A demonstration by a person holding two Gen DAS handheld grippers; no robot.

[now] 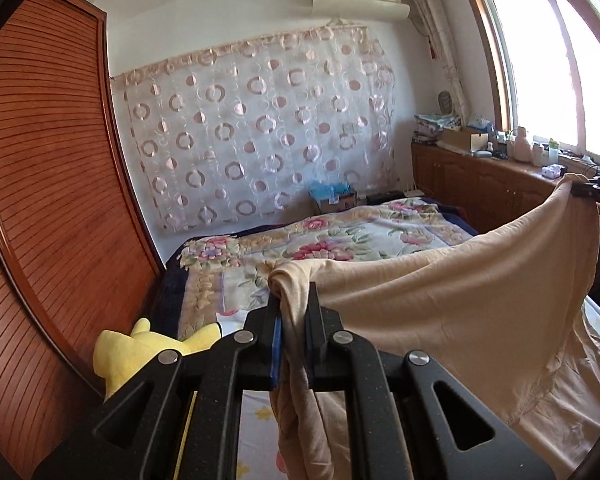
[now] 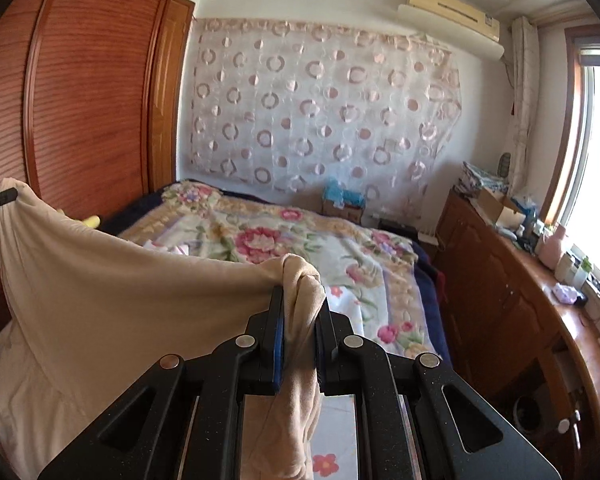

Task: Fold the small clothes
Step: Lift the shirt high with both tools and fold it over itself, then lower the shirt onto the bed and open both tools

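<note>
A beige garment [image 1: 440, 292] hangs stretched between both grippers above the bed. My left gripper [image 1: 294, 300] is shut on one bunched corner of it, with cloth trailing down between the fingers. The right gripper [image 1: 584, 192] shows at the far right of the left wrist view, pinching the other corner. In the right wrist view my right gripper [image 2: 300, 300] is shut on its bunched corner of the garment [image 2: 120, 300]. There the left gripper [image 2: 2, 196] appears at the far left edge, holding the opposite corner. The lower hem drapes onto the bed.
A floral quilt [image 1: 340, 236] covers the far part of the bed. A slatted wooden wardrobe [image 1: 60, 200] stands along the left, with a yellow plush toy [image 1: 140, 352] beside it. A wooden cabinet [image 2: 520, 320] with bottles and boxes runs under the window at right.
</note>
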